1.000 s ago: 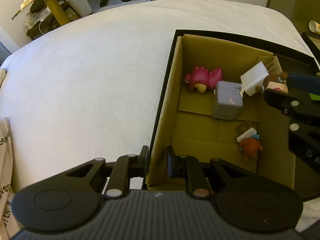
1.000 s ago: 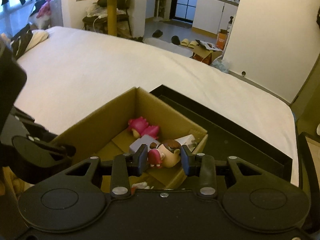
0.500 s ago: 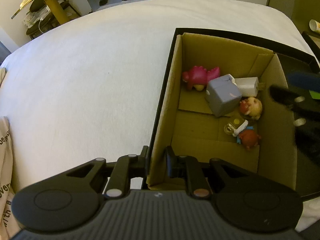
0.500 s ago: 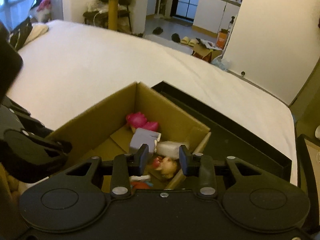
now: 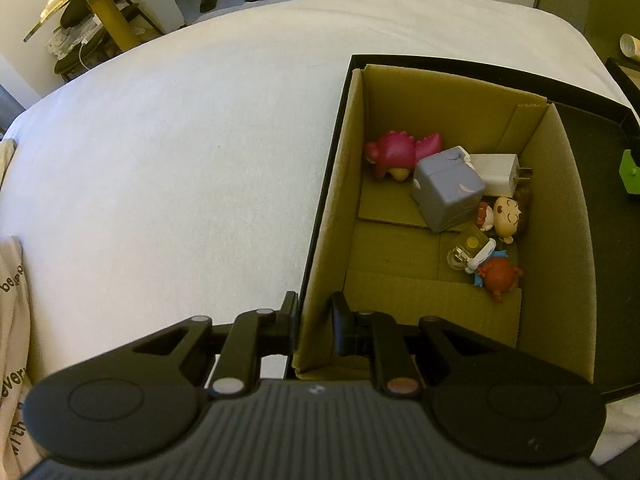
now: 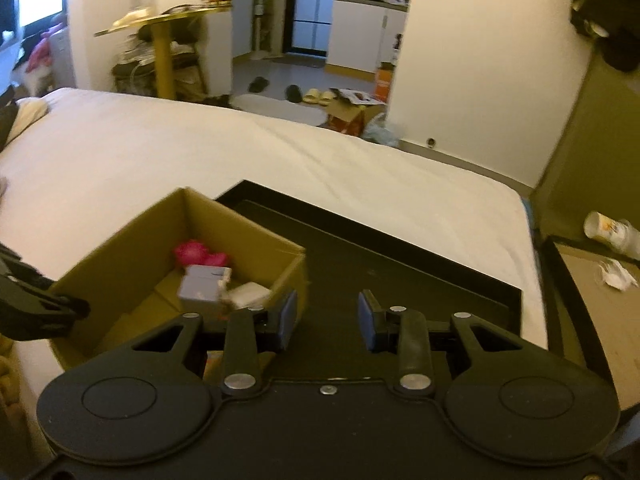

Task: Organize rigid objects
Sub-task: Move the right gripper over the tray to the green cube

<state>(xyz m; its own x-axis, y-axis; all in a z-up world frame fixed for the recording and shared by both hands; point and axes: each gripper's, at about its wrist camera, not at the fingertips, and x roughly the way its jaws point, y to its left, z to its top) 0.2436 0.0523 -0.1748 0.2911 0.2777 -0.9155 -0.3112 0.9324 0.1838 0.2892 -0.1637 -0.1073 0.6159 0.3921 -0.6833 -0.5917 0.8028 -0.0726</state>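
A cardboard box (image 5: 560,216) stands in a black tray (image 5: 596,136) on the white bed. In it lie a pink toy (image 5: 396,152), a grey-purple cube (image 5: 448,192), a white charger (image 5: 498,172), a doll head figurine (image 5: 508,216) and a red-brown figurine (image 5: 496,274). My left gripper (image 5: 314,322) is shut on the box's near left wall. My right gripper (image 6: 327,318) is open and empty above the tray (image 6: 400,272), right of the box (image 6: 120,248).
The white bed (image 5: 160,160) stretches left and behind. A printed cloth (image 5: 12,320) lies at its left edge. A side table (image 6: 596,304) with a paper cup (image 6: 608,230) stands to the right. A gold table (image 6: 160,40) stands beyond the bed.
My right gripper let go of the doll head figurine, which dropped into the box beside the cube. The gripper then opened wider and drew back to the right, above the tray. The left gripper held still.
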